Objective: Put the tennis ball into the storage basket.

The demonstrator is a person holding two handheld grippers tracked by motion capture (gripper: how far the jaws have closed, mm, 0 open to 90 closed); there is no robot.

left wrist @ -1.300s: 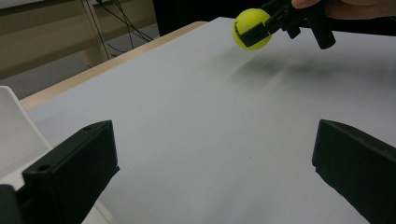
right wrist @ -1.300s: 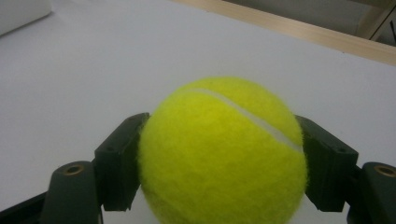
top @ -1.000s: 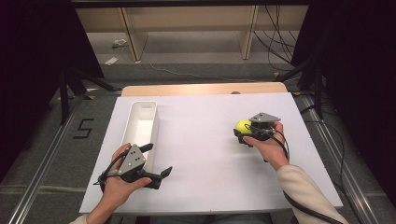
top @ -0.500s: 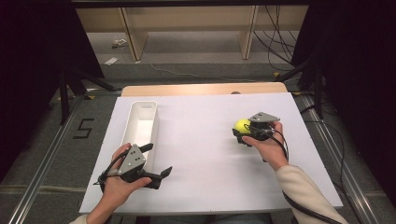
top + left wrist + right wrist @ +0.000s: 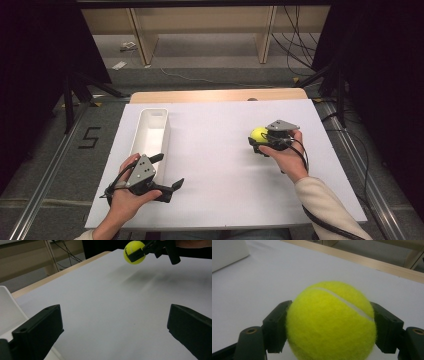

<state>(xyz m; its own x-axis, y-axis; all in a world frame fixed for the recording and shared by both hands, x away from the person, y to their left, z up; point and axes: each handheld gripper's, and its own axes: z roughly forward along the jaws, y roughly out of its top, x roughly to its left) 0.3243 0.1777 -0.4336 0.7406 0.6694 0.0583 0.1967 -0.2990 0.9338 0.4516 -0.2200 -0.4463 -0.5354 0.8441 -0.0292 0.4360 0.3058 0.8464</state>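
Note:
A yellow tennis ball [image 5: 258,134] [image 5: 332,322] [image 5: 134,251] sits between the black jaws of my right gripper [image 5: 258,140] [image 5: 332,327], which is shut on it at the right of the white table top [image 5: 215,150]. Both pads press the ball's sides, and it hangs a little above the surface. My left gripper [image 5: 170,172] [image 5: 115,330] is held at the front left, beside the near end of a white bin [image 5: 150,137]. Its jaws stand wide open with nothing between them.
The long white bin [image 5: 7,307] lies lengthwise along the left side of the table top. A wooden strip [image 5: 220,95] runs along the far edge, with wooden shelving [image 5: 200,30] and floor cables behind it. Dark curtains close in both sides.

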